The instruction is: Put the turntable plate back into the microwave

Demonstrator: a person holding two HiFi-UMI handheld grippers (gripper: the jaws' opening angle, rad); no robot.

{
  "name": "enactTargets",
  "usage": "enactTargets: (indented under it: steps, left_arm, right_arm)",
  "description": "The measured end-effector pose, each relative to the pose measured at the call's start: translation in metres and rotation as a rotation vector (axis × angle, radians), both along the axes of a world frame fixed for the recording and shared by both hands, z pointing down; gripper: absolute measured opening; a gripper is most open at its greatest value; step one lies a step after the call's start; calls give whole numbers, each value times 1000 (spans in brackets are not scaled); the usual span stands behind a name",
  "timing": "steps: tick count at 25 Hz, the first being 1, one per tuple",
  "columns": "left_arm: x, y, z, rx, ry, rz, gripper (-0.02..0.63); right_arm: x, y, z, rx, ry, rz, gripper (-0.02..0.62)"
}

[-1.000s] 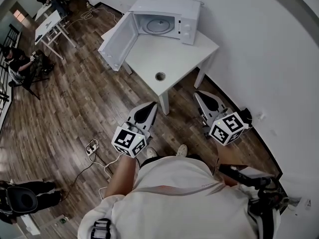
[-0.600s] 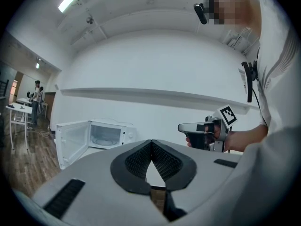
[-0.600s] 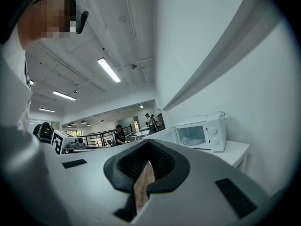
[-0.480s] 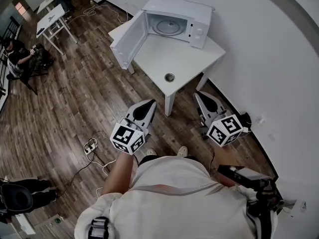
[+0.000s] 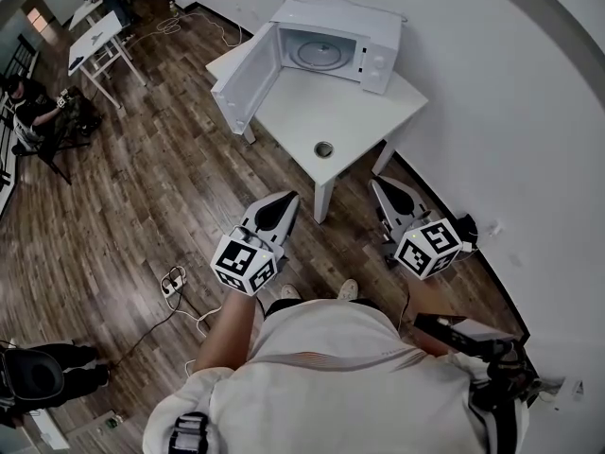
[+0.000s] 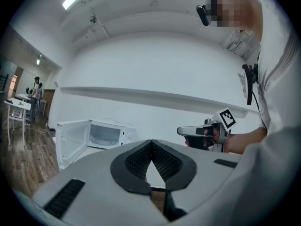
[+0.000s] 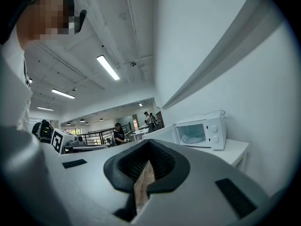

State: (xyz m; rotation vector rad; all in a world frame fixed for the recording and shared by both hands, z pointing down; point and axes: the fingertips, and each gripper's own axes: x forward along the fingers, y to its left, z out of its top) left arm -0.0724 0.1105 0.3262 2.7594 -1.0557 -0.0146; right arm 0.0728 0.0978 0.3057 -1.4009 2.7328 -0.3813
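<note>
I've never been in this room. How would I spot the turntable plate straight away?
Look for the white table against the wall, with a white microwave at its far end, door swung wide open. The turntable plate lies flat inside that oven. It is a broad, pale round disc, unlike the small dark-rimmed ring out on the bare tabletop.
</note>
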Motion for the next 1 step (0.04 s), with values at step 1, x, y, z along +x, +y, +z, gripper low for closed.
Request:
enactTargets:
  steps: [1]
  left_arm:
    - [0, 1, 0, -1, 0, 1, 11]
  right_arm:
    - [0, 0, 0, -3, 1, 1, 5]
